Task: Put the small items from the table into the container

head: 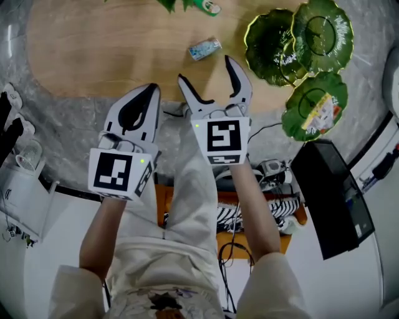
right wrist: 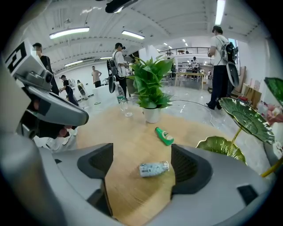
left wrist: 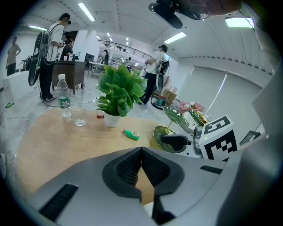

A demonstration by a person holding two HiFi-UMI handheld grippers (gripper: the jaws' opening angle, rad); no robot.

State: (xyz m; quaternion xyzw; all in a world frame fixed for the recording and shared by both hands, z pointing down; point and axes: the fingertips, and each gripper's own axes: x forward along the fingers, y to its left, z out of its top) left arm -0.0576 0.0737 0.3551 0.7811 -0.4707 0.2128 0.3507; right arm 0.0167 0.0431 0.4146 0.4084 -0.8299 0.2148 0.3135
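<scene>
While my left gripper (head: 147, 93) hangs over the near table edge with its jaws pressed together on nothing, my right gripper (head: 206, 70) sits just beside it, jaws spread wide and empty. Just past those open tips a small pale bottle (head: 204, 48) lies on its side on the wooden tabletop (head: 93, 43), with a green tube (head: 209, 6) beyond it. Further right stand the green leaf-shaped dishes (head: 324, 31), apart from both.

The small bottle (head: 205, 48) lies on its side on the table (head: 93, 50), just ahead of the right gripper (head: 206, 70) (in line with the gap between its jaws). A tube (right wrist: 164, 136) lies farther back, near the plant pot (right wrist: 152, 114). The leaf dishes (head: 299, 37) stand to the right. The left gripper (head: 149, 92) is just left of the right one.
</scene>
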